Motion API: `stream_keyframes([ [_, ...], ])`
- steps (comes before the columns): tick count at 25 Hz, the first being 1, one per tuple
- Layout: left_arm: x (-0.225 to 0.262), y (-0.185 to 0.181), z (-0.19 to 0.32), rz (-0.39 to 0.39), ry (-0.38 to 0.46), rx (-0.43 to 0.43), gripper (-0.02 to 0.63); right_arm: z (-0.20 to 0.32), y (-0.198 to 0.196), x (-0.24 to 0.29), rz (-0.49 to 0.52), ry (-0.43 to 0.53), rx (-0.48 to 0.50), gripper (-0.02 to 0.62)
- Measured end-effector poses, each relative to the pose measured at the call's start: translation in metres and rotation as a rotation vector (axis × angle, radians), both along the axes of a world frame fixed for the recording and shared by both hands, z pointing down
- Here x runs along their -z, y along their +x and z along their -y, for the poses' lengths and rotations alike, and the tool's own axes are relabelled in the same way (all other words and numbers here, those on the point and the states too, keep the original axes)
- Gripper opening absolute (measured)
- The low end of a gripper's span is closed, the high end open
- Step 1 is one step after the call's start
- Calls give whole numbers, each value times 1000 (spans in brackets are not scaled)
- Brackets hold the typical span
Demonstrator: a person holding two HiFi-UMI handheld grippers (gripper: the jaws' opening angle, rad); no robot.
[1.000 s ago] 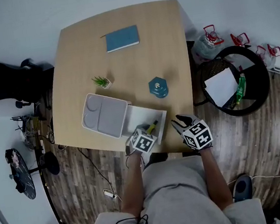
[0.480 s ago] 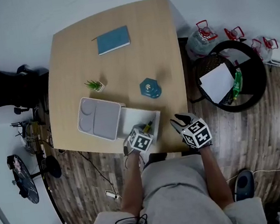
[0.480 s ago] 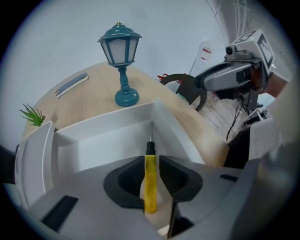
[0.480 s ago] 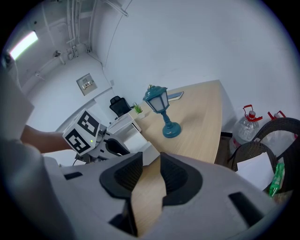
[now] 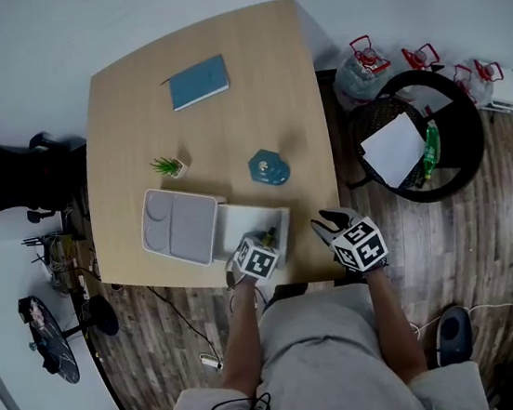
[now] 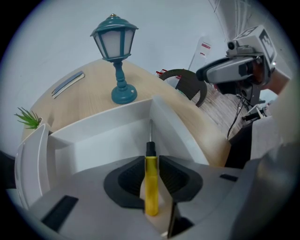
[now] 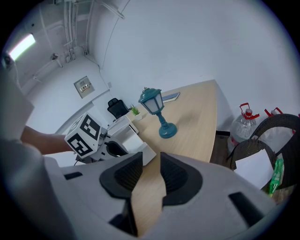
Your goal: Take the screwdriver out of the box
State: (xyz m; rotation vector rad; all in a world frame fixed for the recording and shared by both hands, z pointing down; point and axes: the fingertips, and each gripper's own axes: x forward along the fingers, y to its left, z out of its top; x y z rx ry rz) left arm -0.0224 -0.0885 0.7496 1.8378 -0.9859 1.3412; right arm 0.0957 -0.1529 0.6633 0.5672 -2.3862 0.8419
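In box [image 5: 240, 220] | L gripper [image 6: 151, 161] pinches screwdriver [image 6: 151, 190] handle, scarcely moved since 1 s ago; lift pending | R gripper [image 7: 150, 173] spread, empty.

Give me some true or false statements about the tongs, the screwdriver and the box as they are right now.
1. The left tongs are shut on the yellow-handled screwdriver. True.
2. The right tongs hold the lamp. False: their jaws stand apart with only bare table showing between them.
3. The white box stands open. True.
4. The lamp lies tipped over inside the box. False: it stands upright on the table, beyond the box.
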Motion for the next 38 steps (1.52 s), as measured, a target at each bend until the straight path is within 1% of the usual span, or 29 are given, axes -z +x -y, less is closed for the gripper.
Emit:
stream_keyframes([
  [9,-6,-2,2,14,-13,-4,86,-1,0,-1,7,-16,-18,118],
  [19,-10,0,1,29,-14,-49,75,-10,-4,-4,-10,-19,-8,115],
  [30,-5,-2,1,-20,-6,-44,72,-19,-10,-4,-38,-7,-10,112],
  [34,-4,-2,0,-29,3,-47,72,-18,-10,-1,-51,17,-35,112],
  [38,3,-2,2,-51,32,-45,72,-17,-7,3,-54,28,-67,110],
])
